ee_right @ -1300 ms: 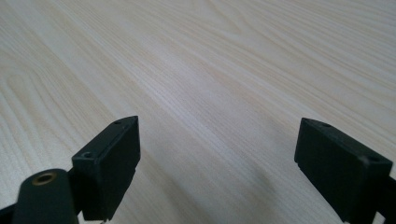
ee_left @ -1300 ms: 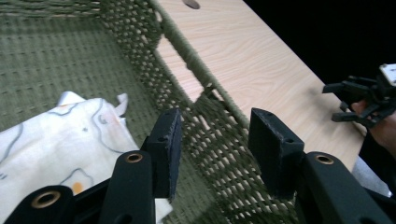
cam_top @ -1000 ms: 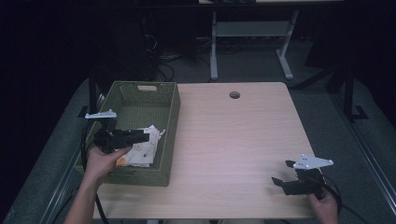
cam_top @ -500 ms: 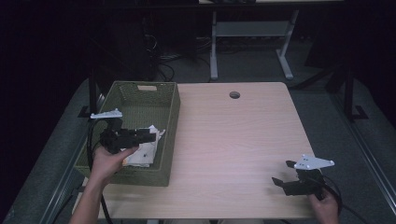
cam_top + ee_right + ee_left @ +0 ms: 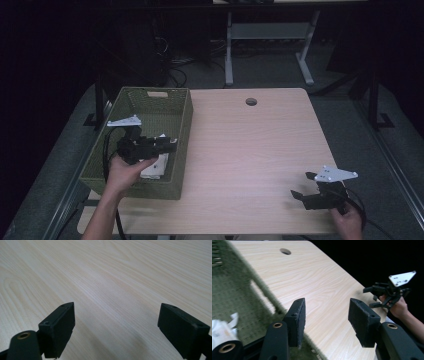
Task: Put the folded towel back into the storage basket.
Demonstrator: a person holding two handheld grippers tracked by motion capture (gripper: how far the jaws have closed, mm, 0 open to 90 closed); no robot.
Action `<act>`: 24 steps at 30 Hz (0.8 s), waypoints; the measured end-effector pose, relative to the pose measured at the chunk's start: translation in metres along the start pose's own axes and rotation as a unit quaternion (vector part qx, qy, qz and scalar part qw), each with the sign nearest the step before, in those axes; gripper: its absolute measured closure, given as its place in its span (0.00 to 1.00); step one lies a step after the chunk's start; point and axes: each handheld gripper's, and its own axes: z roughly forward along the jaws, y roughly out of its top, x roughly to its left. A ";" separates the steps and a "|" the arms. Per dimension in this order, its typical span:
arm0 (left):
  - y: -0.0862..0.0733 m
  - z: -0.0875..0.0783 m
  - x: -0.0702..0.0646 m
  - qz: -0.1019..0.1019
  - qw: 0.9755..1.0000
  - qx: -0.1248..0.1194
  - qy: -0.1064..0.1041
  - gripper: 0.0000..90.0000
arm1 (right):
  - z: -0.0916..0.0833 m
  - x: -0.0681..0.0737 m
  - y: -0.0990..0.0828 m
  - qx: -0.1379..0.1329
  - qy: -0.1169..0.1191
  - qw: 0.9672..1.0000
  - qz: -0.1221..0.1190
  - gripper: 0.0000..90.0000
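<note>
Counting one green basket (image 5: pixel 181 125) holding one white packet (image 5: pixel 156 166) — two grippers, left gripper (image 5: pixel 170 145) and right gripper (image 5: pixel 302 186), both released.

White crumpled item (image 5: pixel 156 165) in the green basket (image 5: pixel 150 107), perhaps paper or packaging, is partly hidden by the left gripper (image 5: pixel 170 145); its print is too small to read.

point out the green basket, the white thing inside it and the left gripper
green basket (image 5: pixel 182 120), high view, on its right wall
white thing (image 5: pixel 156 166), high view, on its flat middle
left gripper (image 5: pixel 325 317), left gripper view, midway between its open fingertips
</note>
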 end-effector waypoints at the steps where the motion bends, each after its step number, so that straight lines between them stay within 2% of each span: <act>1: 0.000 0.001 -0.001 0.002 1.000 0.001 -0.001 0.54 | 0.000 0.000 0.000 0.000 0.000 1.000 0.000 0.15; 6: 0.001 0.011 -0.012 0.015 1.000 0.007 -0.009 0.54 | -0.001 0.000 0.000 -0.003 -0.003 1.000 -0.005 0.15; 11: 0.002 0.021 -0.025 0.027 0.999 0.009 -0.021 0.54 | -0.001 0.001 0.001 -0.004 0.001 1.000 0.000 0.15; 16: 0.004 0.033 -0.038 0.044 0.998 0.014 -0.035 0.54 | 0.000 0.000 0.001 -0.002 0.000 1.000 -0.003 0.15; 24: 0.006 0.053 -0.054 0.059 0.997 0.019 -0.048 0.53 | -0.001 -0.001 0.001 -0.001 0.000 1.000 0.000 0.15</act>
